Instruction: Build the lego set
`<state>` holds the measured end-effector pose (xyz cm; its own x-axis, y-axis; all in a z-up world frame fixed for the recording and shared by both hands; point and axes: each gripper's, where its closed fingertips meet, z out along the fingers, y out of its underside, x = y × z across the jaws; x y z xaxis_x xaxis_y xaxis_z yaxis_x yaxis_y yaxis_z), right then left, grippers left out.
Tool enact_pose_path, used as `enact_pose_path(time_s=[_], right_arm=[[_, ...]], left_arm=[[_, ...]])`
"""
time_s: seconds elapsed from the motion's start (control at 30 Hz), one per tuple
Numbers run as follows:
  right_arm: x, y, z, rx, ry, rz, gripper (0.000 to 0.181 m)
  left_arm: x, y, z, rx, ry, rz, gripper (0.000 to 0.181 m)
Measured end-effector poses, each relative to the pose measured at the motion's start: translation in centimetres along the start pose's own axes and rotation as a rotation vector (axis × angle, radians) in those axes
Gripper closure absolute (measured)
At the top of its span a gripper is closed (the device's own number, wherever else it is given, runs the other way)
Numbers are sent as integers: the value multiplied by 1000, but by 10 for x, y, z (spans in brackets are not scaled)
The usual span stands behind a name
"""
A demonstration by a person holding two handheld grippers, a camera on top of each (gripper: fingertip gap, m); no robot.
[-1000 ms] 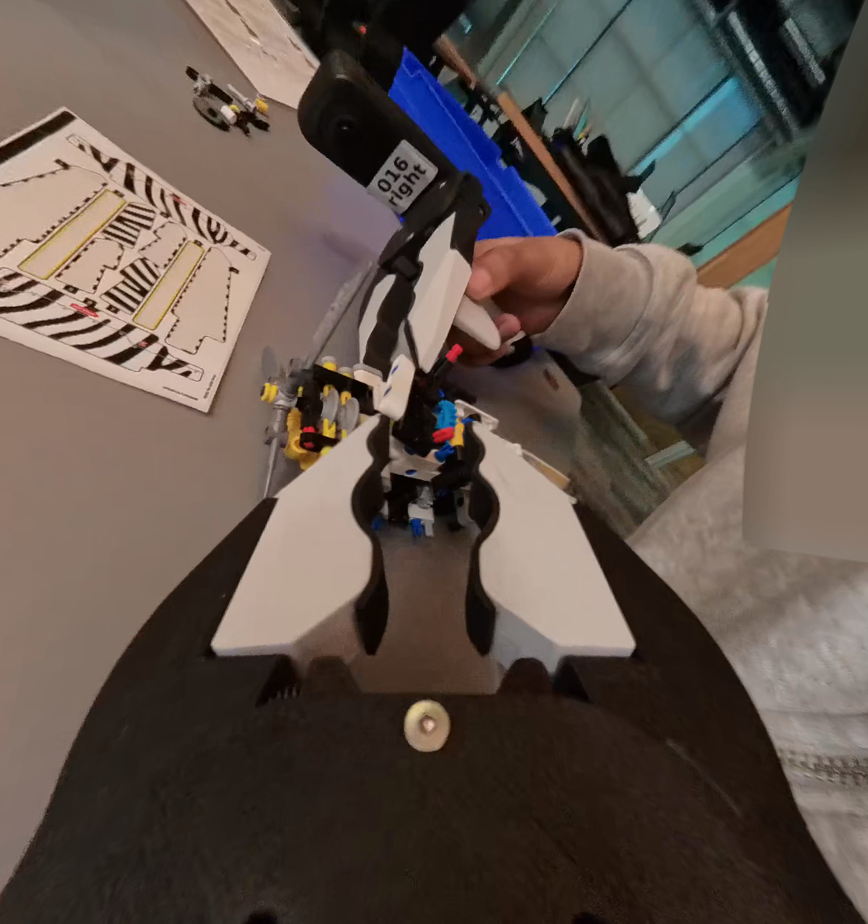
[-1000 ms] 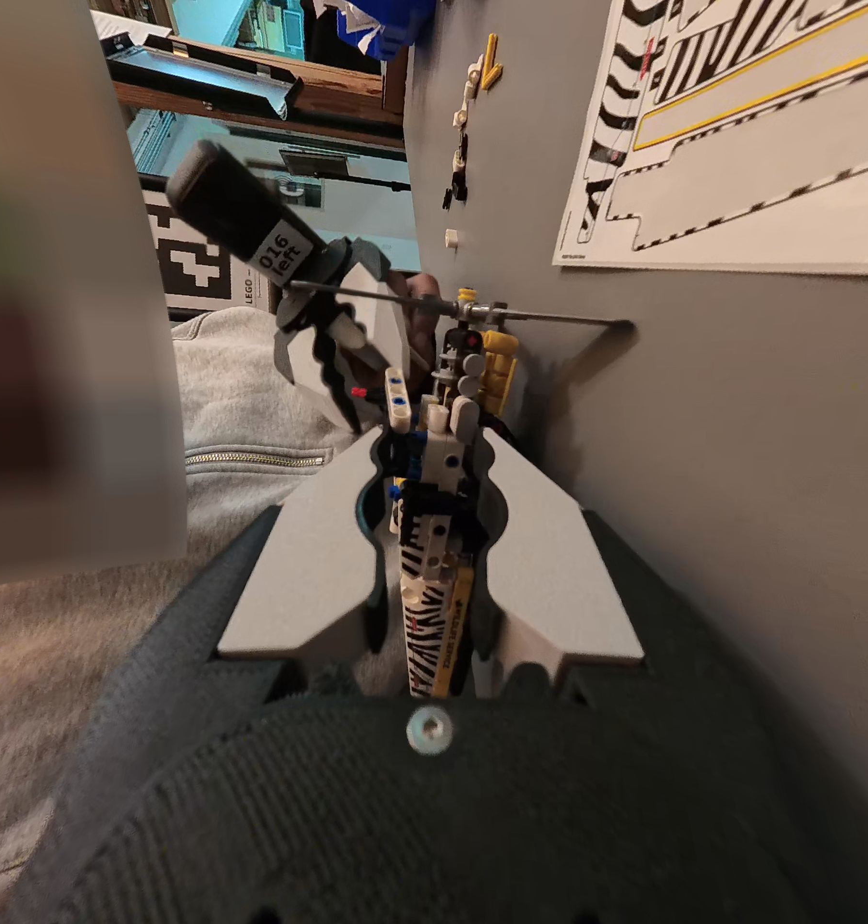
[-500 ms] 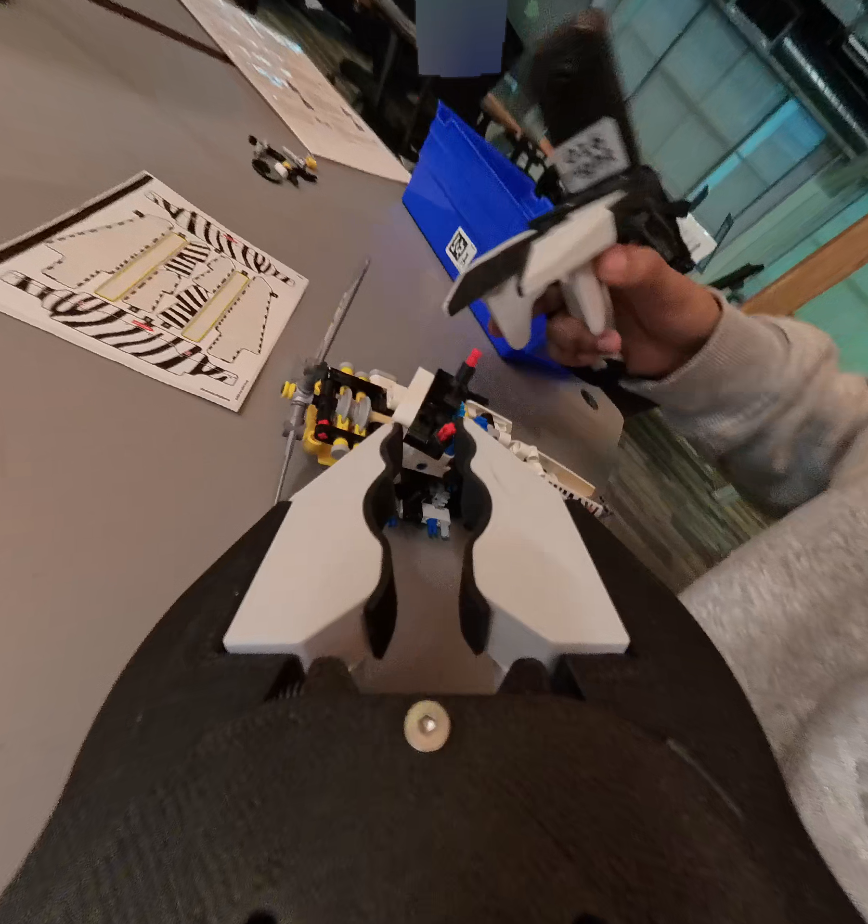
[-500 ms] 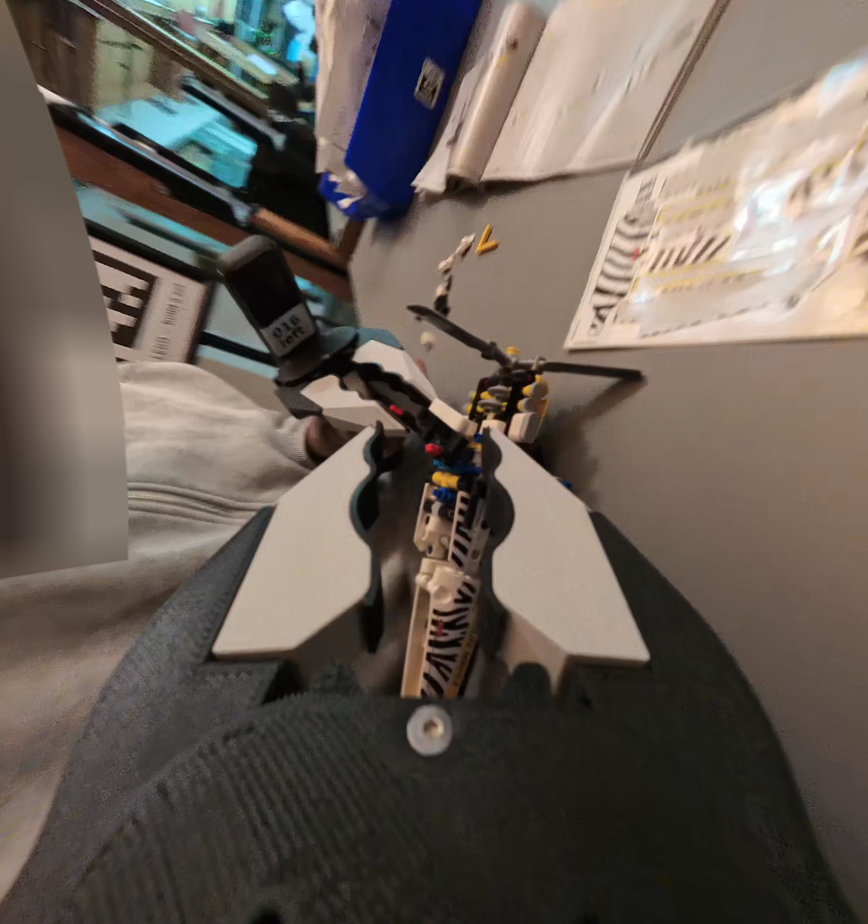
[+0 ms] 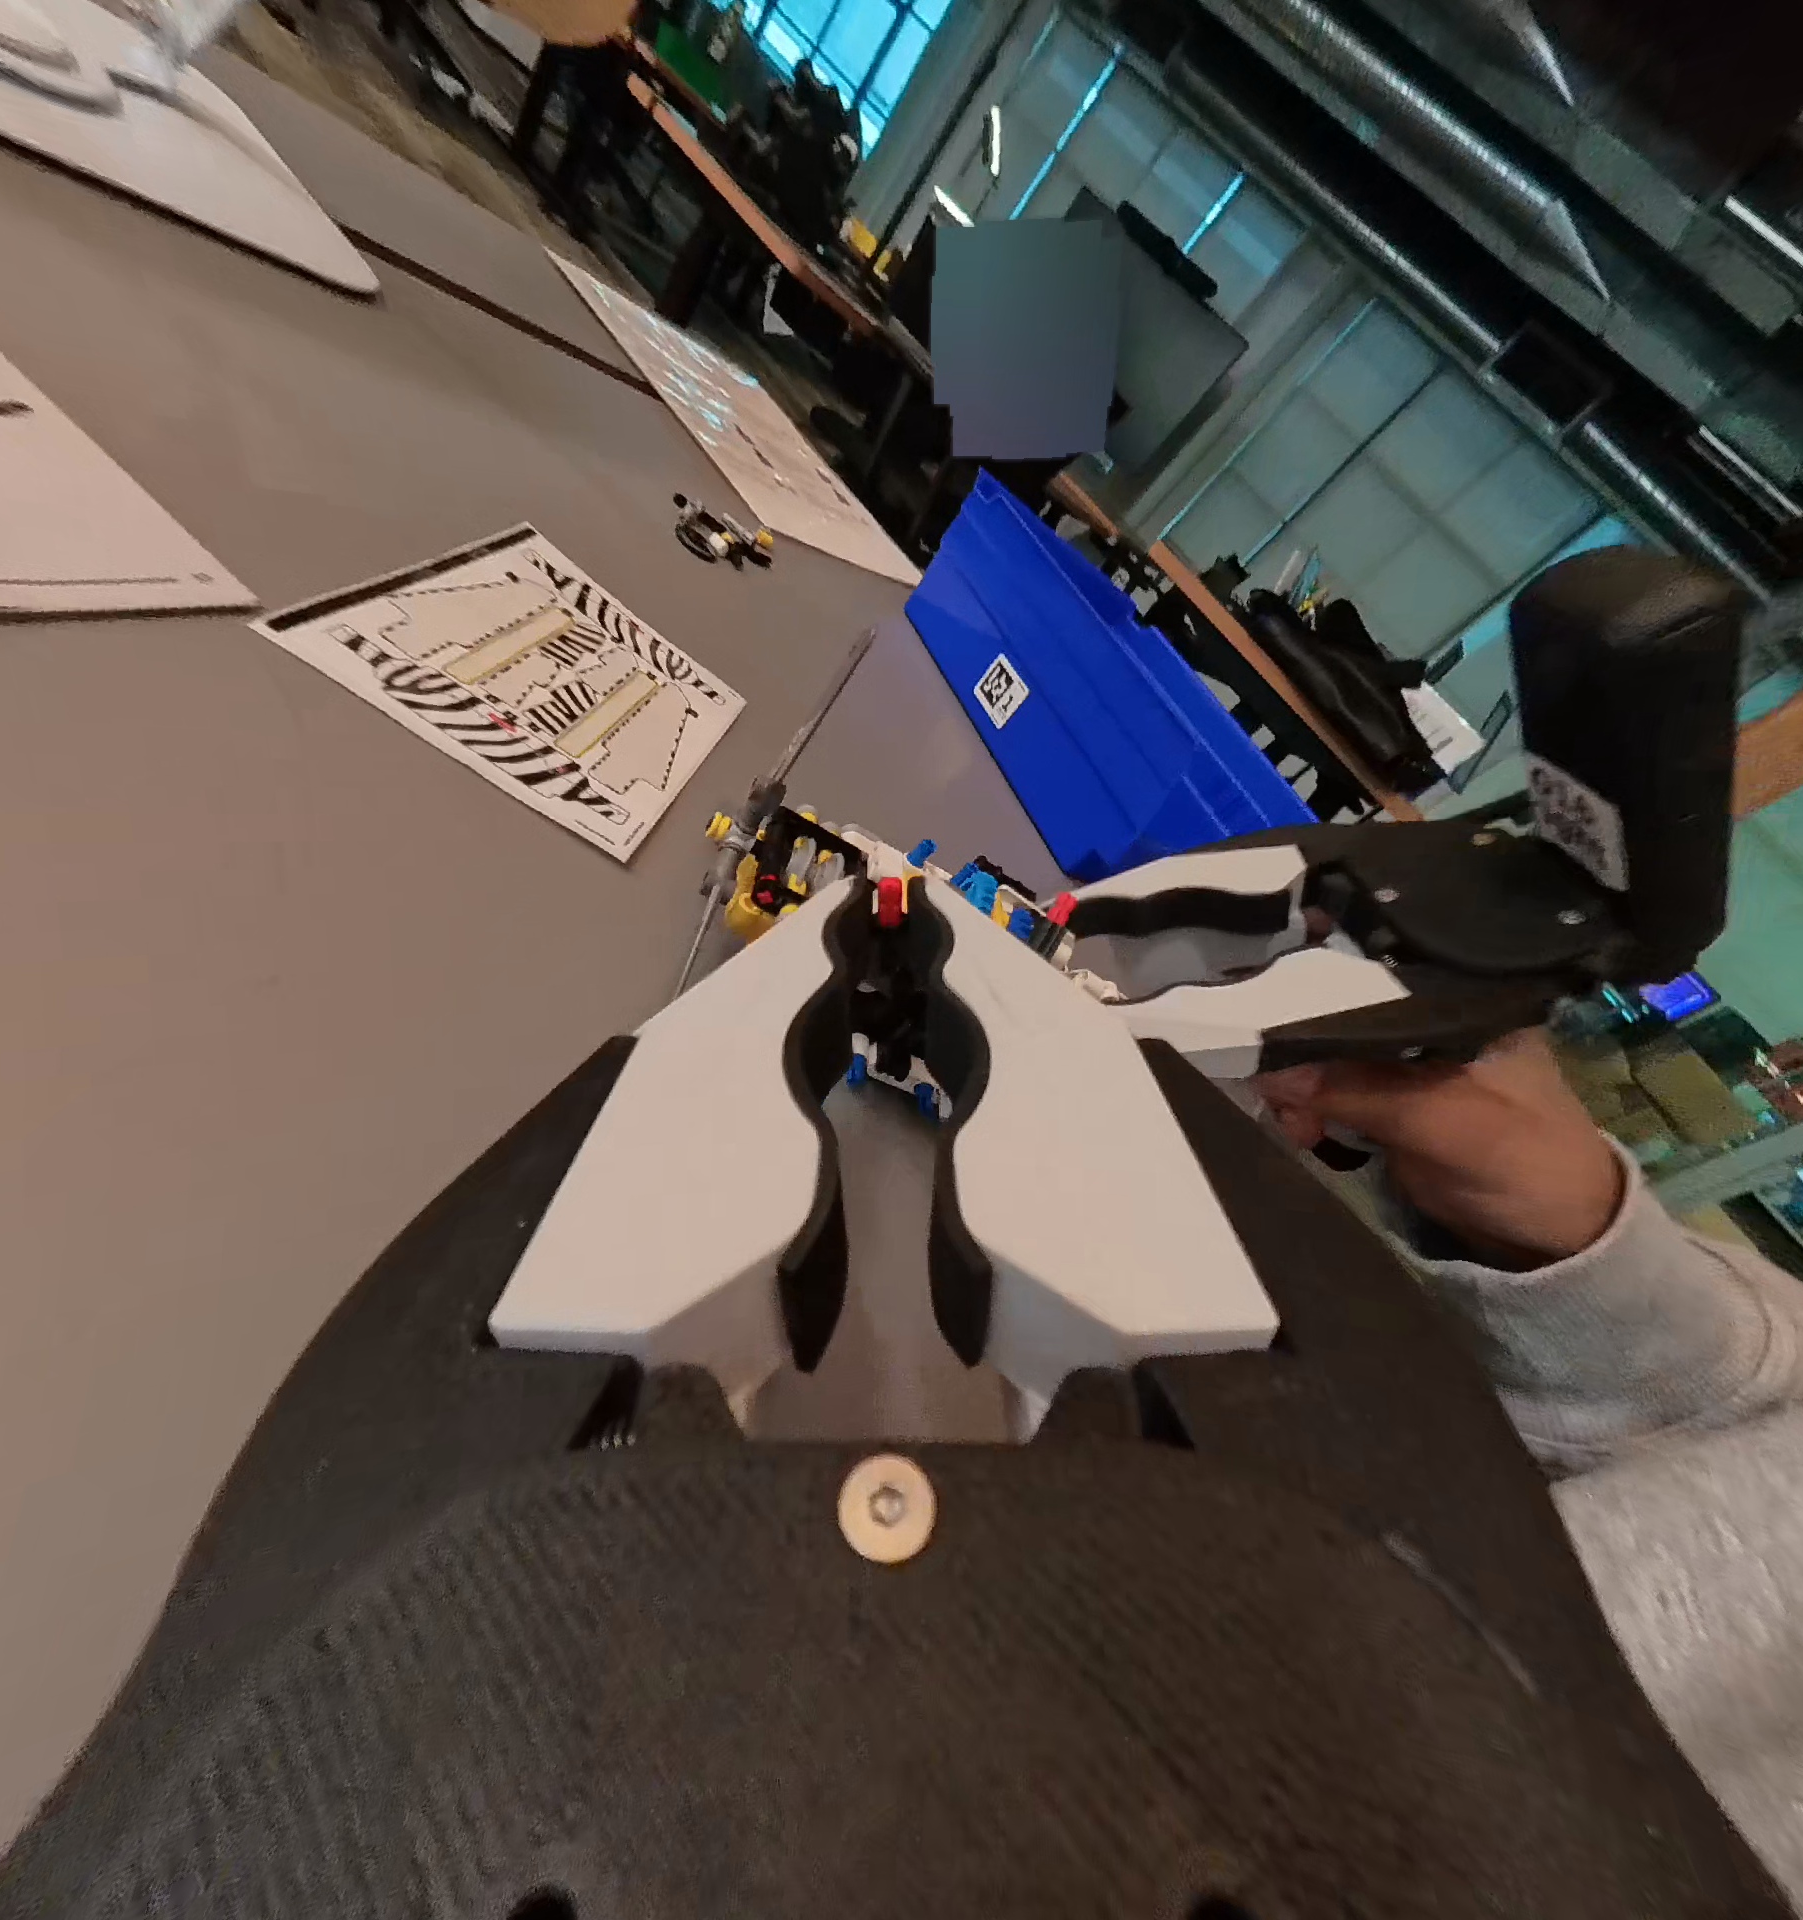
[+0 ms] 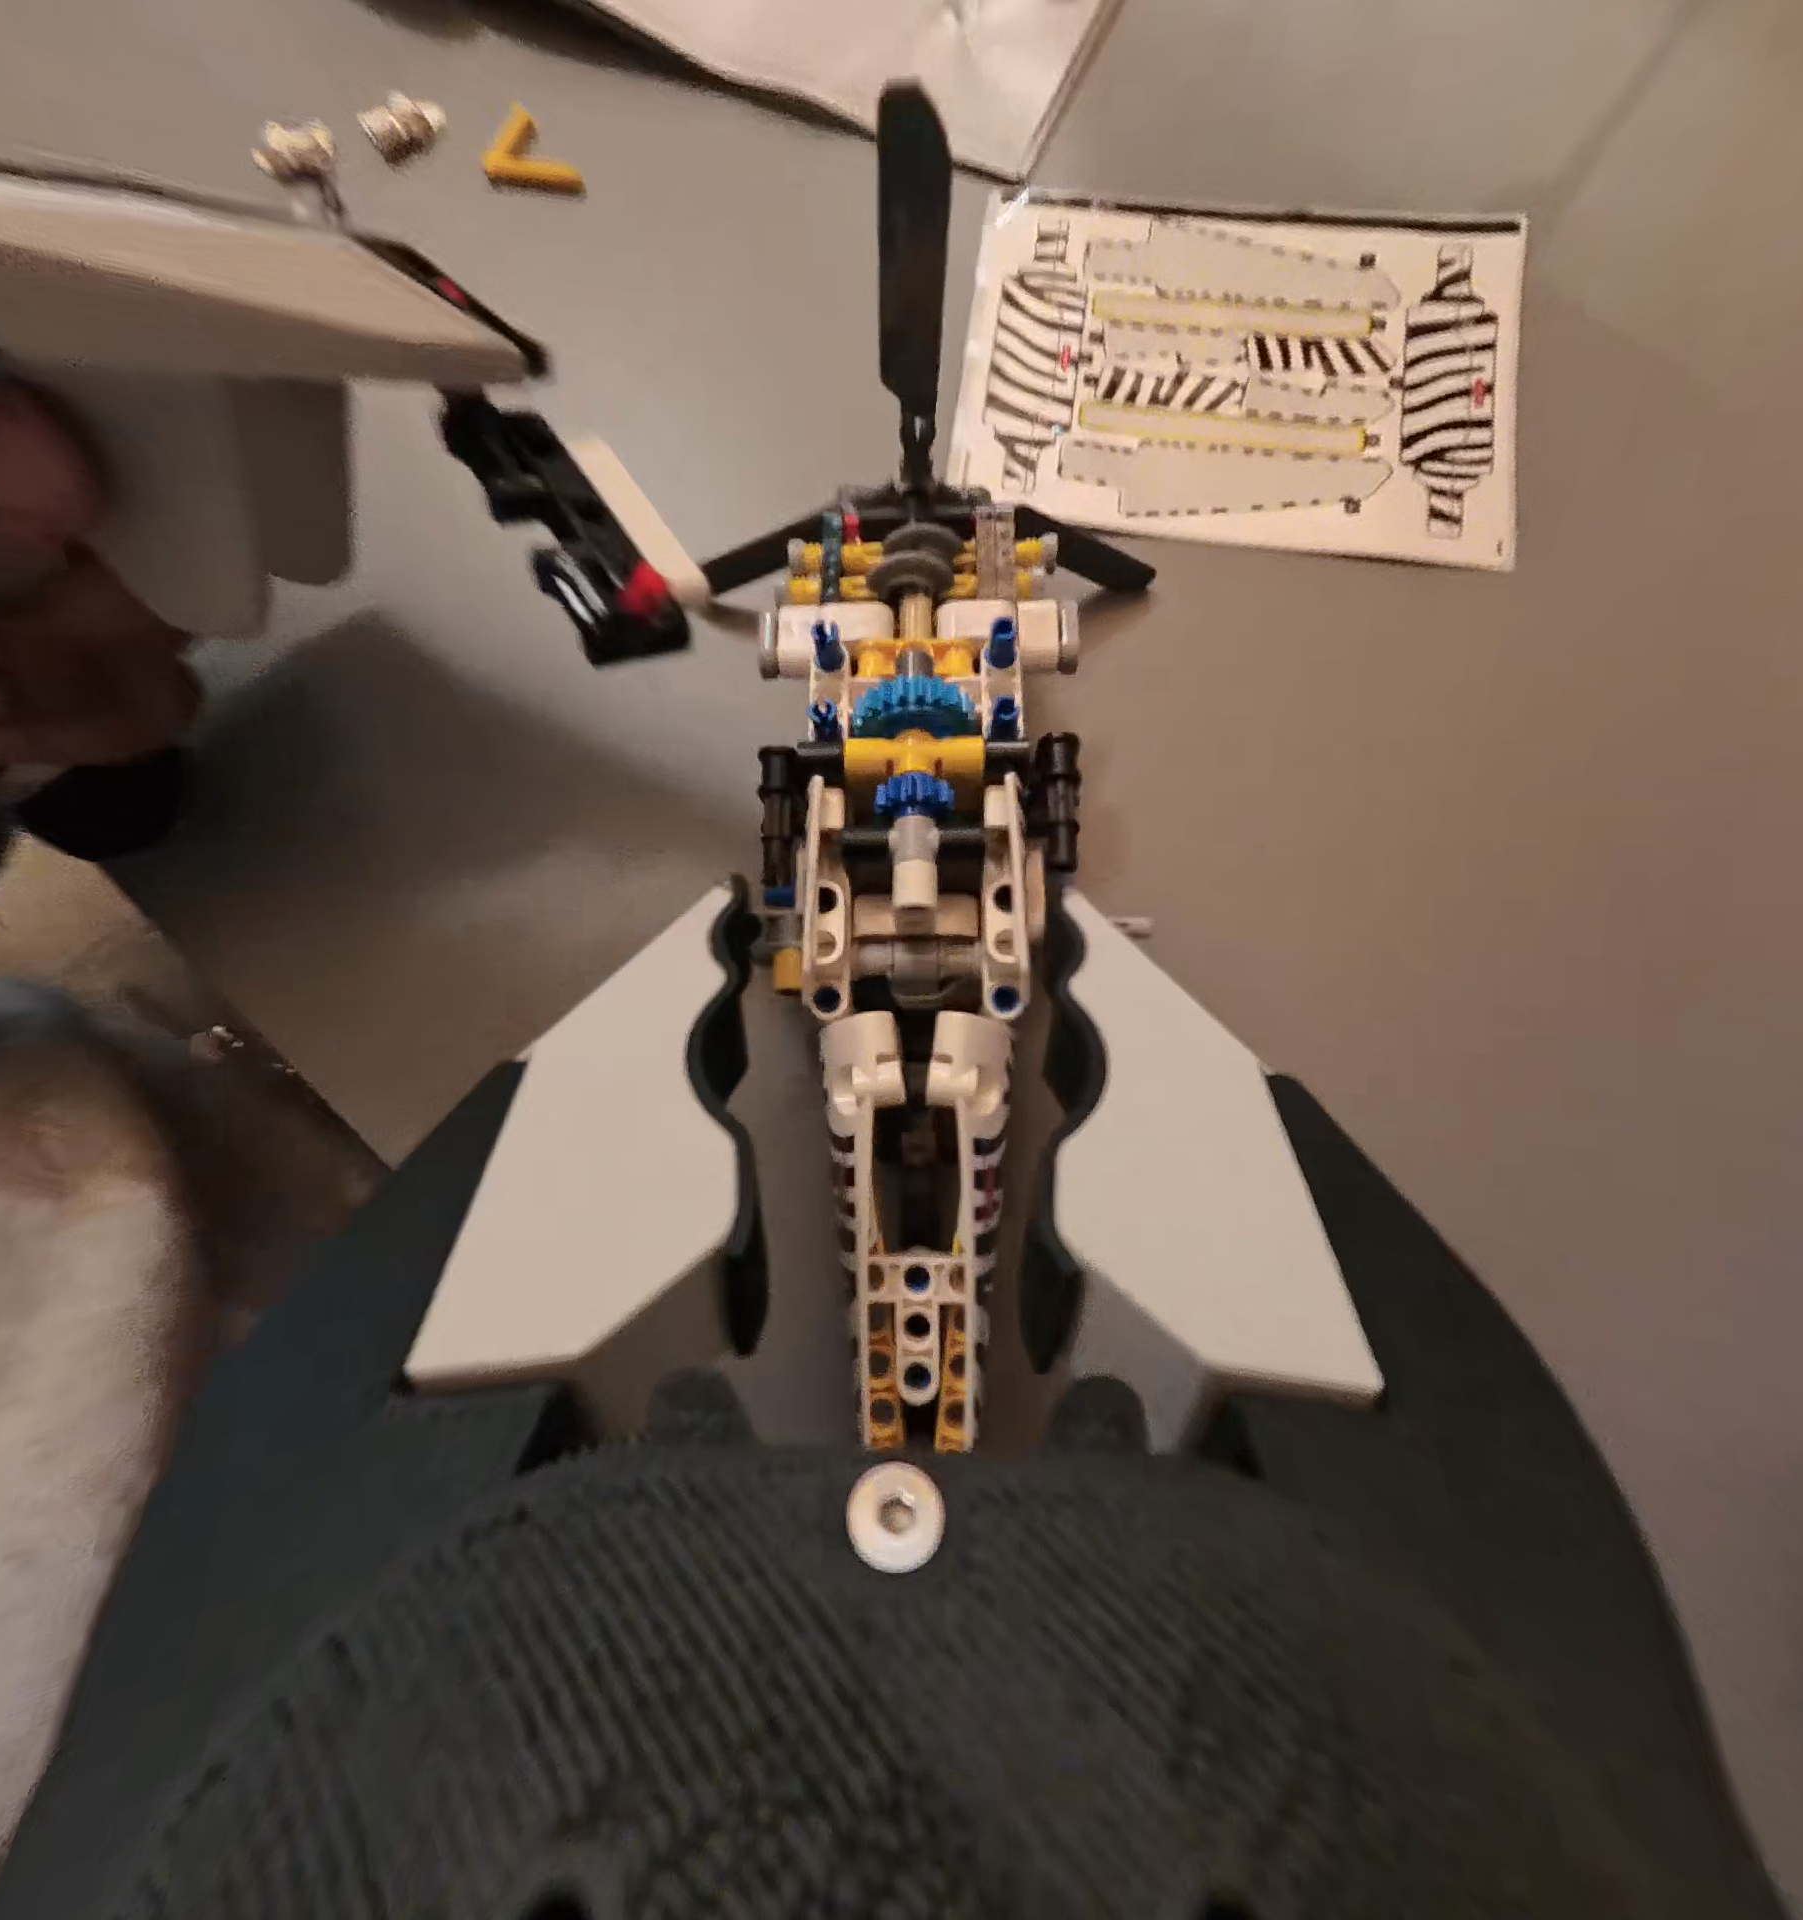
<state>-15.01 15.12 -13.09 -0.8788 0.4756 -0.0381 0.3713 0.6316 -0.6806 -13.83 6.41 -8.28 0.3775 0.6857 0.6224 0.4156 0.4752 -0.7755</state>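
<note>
Swung off the model since a second ago, the left gripper (image 5: pixel 892 914) pinches a small black-and-red piece (image 6: pixel 606 566). Nearer, the right gripper (image 6: pixel 902 935), jaws wide, straddles the half-built lego helicopter (image 6: pixel 912 790) on the table (image 6: pixel 1396 831); loose parts (image 6: pixel 398 140) remain beyond.

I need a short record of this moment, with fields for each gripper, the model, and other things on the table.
left gripper: shut on a black sub-assembly with a red pin, held off the model
right gripper: jaws around the model's tail, contact unclear
lego model: helicopter frame, blue gears exposed, black rotor
sticker sheet: flat, beyond the model
yellow angled piece: loose on the table
blue bin: beyond the model
</note>
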Motion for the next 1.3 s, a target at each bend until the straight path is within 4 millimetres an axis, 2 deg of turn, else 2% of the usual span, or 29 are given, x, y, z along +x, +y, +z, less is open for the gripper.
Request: enact_pose_path(time_s=[0.1,0.2,0.4,0.47,0.6,0.7,0.8,0.87,0.93,1.0,1.1,1.17,1.23,1.3], right_arm=[[-3,-2,5,-4,4,-43,132],[-15,-6,9,-11,-80,-154,133],[-51,1,5,-50,-401,-596,133],[-57,5,2,-67,-494,-730,133],[-43,0,5,-127,-504,-926,132],[-26,-14,8,-149,-437,-944,132],[-16,-31,2,-87,-370,-856,120],[-14,-35,-6,-31,-335,-781,116],[-11,-41,-18,61,-267,-695,119],[-14,-51,-35,205,-215,-578,123],[-10,-78,-65,521,-118,-338,133],[-4,-88,-80,728,-90,-159,132],[13,-76,-79,830,-11,-2,134],[28,-50,-74,891,90,182,138]], left_arm=[[0,-10,-18,47,-13,0,177],[1,-22,-38,105,-19,1,177],[6,-64,-95,302,-17,-16,177],[5,-73,-111,341,-29,-20,178],[5,-77,-129,374,-55,-9,177],[9,-74,-132,381,-47,-14,177],[14,-70,-131,374,-32,-22,177],[16,-68,-132,373,-26,-25,178],[17,-67,-132,371,-23,-28,177],[19,-65,-132,369,-20,-30,178],[23,-63,-129,360,-3,-37,177],[29,-61,-125,345,15,-39,178],[39,-59,-120,323,37,-32,178],[54,-55,-116,289,50,-5,177]])
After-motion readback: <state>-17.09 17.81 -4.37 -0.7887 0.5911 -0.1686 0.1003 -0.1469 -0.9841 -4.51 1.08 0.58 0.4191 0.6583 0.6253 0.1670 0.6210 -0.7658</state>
